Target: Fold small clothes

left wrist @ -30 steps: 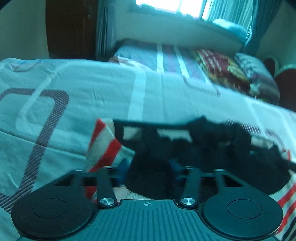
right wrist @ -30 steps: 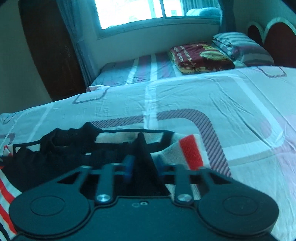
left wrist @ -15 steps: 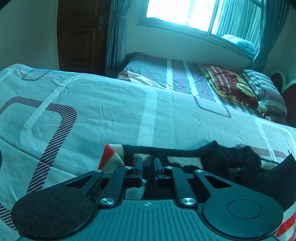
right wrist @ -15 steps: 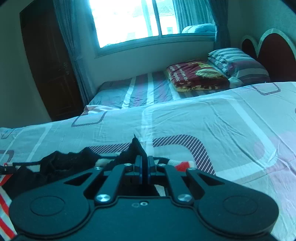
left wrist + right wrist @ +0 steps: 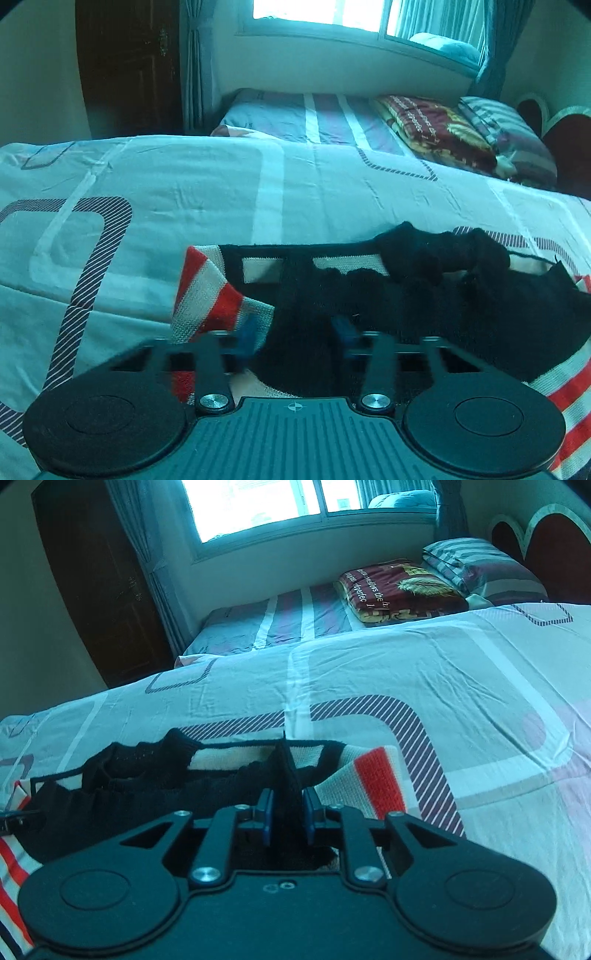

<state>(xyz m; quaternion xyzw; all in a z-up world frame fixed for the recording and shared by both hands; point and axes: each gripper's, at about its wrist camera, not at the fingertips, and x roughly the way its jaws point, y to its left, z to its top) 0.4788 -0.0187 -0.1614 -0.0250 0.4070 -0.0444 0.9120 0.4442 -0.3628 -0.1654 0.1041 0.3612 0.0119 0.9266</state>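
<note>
Bedroom, pale bedsheet with grey striped rounded outlines [image 5: 207,184] filling the foreground; second bed with dark red folded blanket [image 5: 399,590] under the window behind. Black knitted small garment with red and cream striped sleeves [image 5: 424,295] spread on the sheet, near edge hidden under both tools. Left gripper [image 5: 299,332] opening, black knit bunched between blurred blue pads, contact hard to make out. Right gripper [image 5: 287,812] opening, raised ridge of black fabric between its pads.
</note>
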